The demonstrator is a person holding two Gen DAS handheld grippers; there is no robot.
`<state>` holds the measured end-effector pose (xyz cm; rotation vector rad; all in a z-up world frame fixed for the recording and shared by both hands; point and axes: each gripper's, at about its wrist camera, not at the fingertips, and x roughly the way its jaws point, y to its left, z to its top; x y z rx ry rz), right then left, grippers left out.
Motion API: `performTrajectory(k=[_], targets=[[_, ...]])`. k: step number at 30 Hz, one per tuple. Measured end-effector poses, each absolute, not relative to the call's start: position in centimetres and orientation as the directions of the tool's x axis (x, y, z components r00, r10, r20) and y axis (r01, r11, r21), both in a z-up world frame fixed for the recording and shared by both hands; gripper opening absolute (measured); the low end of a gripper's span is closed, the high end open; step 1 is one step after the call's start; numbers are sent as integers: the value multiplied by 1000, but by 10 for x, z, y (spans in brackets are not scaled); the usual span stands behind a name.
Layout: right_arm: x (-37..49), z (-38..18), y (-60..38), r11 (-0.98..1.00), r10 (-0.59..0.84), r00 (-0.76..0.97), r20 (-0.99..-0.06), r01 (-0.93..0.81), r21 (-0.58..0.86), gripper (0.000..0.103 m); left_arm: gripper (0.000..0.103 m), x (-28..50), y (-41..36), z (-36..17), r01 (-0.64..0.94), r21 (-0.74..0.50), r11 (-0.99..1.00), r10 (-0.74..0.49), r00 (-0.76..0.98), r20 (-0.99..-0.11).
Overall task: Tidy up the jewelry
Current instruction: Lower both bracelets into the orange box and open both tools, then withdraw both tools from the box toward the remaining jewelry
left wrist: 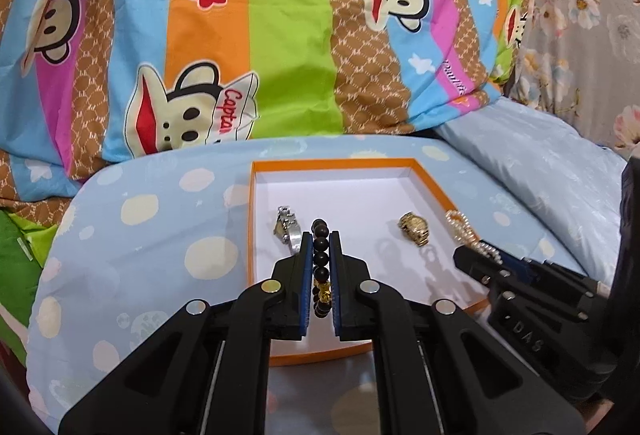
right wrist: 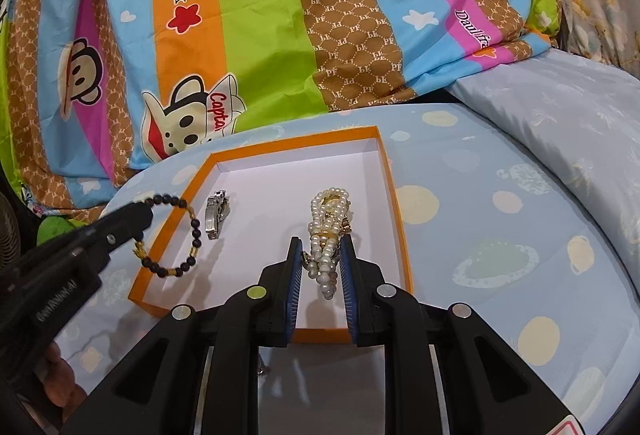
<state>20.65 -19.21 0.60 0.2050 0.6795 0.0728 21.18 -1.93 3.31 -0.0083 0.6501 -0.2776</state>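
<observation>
An orange box (left wrist: 332, 165) with a white floor lies on the spotted blue sheet. In it rest a silver watch (left wrist: 286, 229) and a gold watch (left wrist: 414, 229). My left gripper (left wrist: 320, 237) is shut on a black bead bracelet (left wrist: 321, 247) and holds it above the box floor. At the box's right rim, my right gripper (left wrist: 480, 255) is shut on a pearl bracelet (left wrist: 460, 225). The right wrist view shows the right gripper (right wrist: 322, 241) with the pearl bracelet (right wrist: 328, 227) over the box (right wrist: 296, 141). To its left there are the left gripper (right wrist: 146, 209), the bead bracelet (right wrist: 176, 235) and the silver watch (right wrist: 216, 215).
A bright striped duvet (left wrist: 248, 35) with cartoon monkeys is bunched up behind the box. A pale blue pillow (right wrist: 560, 123) lies at the right, and flowered fabric (left wrist: 580, 15) beyond it. A hand (right wrist: 56, 375) grips the left tool.
</observation>
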Motion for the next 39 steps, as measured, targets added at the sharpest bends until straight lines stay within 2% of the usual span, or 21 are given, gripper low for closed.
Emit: performTrajectory(k=[16,20,21,23,25,27,39], targets=[[214,-3,-190,982,115,765,-634,8,189,18,7,220,-14,23,232,-96,968,-242,754,-611],[212,-2,-193,980,112,771,-626,20,199,20,8,220,-14,23,227,-92,970,-235,758,-609],[211,-1,-194,979,109,774,-624,24,201,24,8,220,-13,23,223,-94,970,-234,760,-606],[210,0,-196,978,106,780,-616,30,206,31,12,219,-13,23,219,-88,972,-227,766,-601],[208,1,-196,978,100,790,-606,34,205,36,26,218,-12,24,212,-85,974,-220,773,-594],[206,3,-196,979,94,796,-598,34,200,39,34,218,-11,26,203,-86,975,-214,780,-588],[184,10,-200,985,47,828,-558,54,162,40,35,207,15,34,125,-133,983,-179,807,-562]])
